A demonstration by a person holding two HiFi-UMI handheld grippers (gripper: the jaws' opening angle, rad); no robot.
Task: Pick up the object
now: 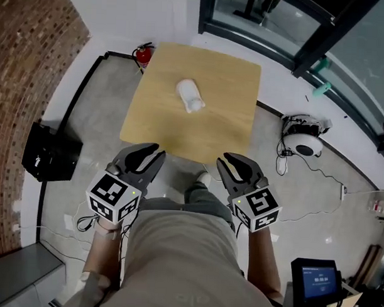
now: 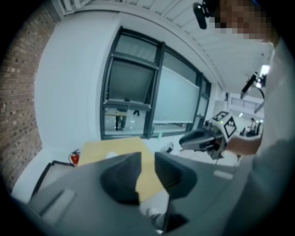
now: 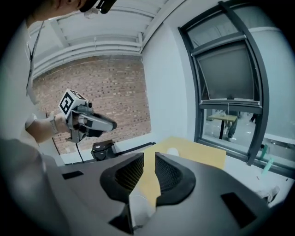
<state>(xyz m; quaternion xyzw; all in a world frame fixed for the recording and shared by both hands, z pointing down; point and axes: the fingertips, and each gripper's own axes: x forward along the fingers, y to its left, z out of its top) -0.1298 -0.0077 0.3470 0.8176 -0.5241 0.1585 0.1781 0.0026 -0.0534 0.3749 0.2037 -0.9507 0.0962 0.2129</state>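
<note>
Object (image 1: pixel 189 96) on table (image 1: pixel 230 129), well ahead of both jaws; approach pending. Left gripper (image 1: pixel 152 153), right gripper (image 1: pixel 233 159): narrow gap, empty. Next: reach forward, widen jaws

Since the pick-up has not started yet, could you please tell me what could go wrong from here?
1. The left gripper and right gripper each show only a narrow, empty gap. The white object looks wider, so the jaws might shove it across the table rather than straddle it.
2. The object lies near the table's middle, probably a stretch from where the person stands.
3. Cables on the floor to the right could snag a foot.
</note>
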